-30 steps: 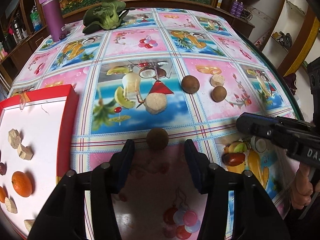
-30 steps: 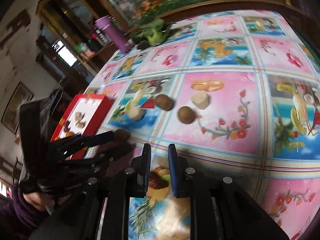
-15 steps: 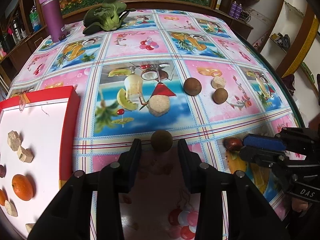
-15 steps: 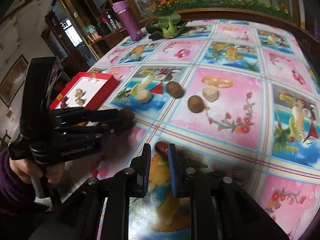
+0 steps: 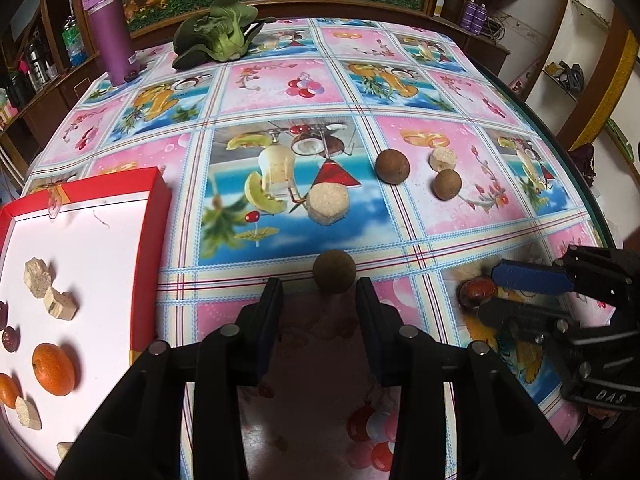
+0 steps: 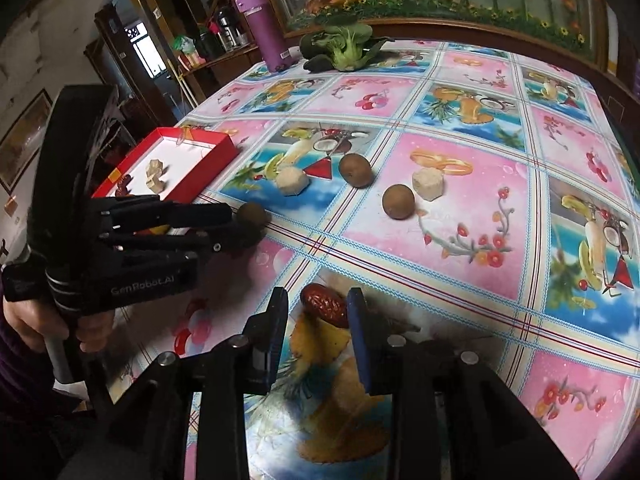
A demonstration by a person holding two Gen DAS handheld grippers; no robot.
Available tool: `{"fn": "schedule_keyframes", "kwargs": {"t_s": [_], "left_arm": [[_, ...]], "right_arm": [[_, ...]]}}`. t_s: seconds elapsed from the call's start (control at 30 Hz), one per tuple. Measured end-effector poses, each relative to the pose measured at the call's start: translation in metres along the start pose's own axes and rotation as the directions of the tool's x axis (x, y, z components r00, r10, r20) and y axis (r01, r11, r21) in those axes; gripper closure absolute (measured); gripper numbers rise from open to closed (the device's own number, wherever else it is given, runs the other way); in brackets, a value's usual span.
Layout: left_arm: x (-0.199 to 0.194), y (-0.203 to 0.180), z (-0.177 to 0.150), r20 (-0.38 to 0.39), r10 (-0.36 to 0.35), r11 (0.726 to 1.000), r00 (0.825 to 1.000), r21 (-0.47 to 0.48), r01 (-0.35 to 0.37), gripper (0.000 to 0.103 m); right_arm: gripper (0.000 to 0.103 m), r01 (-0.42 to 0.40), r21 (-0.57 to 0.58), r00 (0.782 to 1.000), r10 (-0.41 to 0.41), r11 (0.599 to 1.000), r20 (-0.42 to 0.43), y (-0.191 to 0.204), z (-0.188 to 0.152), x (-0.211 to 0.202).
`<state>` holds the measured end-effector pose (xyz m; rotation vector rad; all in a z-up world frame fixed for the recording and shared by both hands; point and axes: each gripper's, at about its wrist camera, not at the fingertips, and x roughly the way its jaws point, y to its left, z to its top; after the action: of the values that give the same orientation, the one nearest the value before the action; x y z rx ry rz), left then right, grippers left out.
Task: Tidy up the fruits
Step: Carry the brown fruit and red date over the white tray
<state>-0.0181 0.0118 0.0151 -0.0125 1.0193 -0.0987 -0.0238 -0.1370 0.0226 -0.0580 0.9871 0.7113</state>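
My left fingers (image 5: 318, 292) stand apart around a small brown round fruit (image 5: 334, 271) at their tips; I cannot tell whether the pads touch it. My right fingers (image 6: 318, 312) are opening, with a red date (image 6: 324, 306) lying between them on the table (image 6: 460, 248); its far end sits against the right-hand pad, with a gap on the other side.

Beyond the left fingers a pale chunk (image 5: 327, 209) lies on the flowered cloth, and further right two more brown fruits (image 5: 392, 165) and (image 5: 447, 184) sit with a smaller pale chunk (image 5: 442, 159) just beside them. Nothing lies between my fingers and these.

To the left, a red-rimmed tray (image 5: 154, 240) holds oranges (image 5: 54, 368), pale chunks and dark dates. At the far edge stand a purple bottle (image 5: 110, 36) and a leafy green vegetable (image 5: 218, 36).
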Motion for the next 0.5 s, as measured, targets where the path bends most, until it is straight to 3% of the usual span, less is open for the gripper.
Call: {"fn": "schedule_keyframes", "kwargs": {"t_s": [0.4,0.5], "left_arm": [[0.0039,-0.008,0.0042,-0.001,-0.006,1.0,1.0,0.021,0.006,0.064],[0.0045,-0.0059,0.0057,0.0,-0.005,1.0,1.0,0.009,0.005,0.063]], "right_arm": [[0.073,0.063,-0.009,0.998,-0.063,0.998,0.019,0.0033,0.0011,0.0073],[0.08,0.075,-0.02,0.997,-0.074,0.997,0.024,0.0052,0.0005,0.0081]]}}
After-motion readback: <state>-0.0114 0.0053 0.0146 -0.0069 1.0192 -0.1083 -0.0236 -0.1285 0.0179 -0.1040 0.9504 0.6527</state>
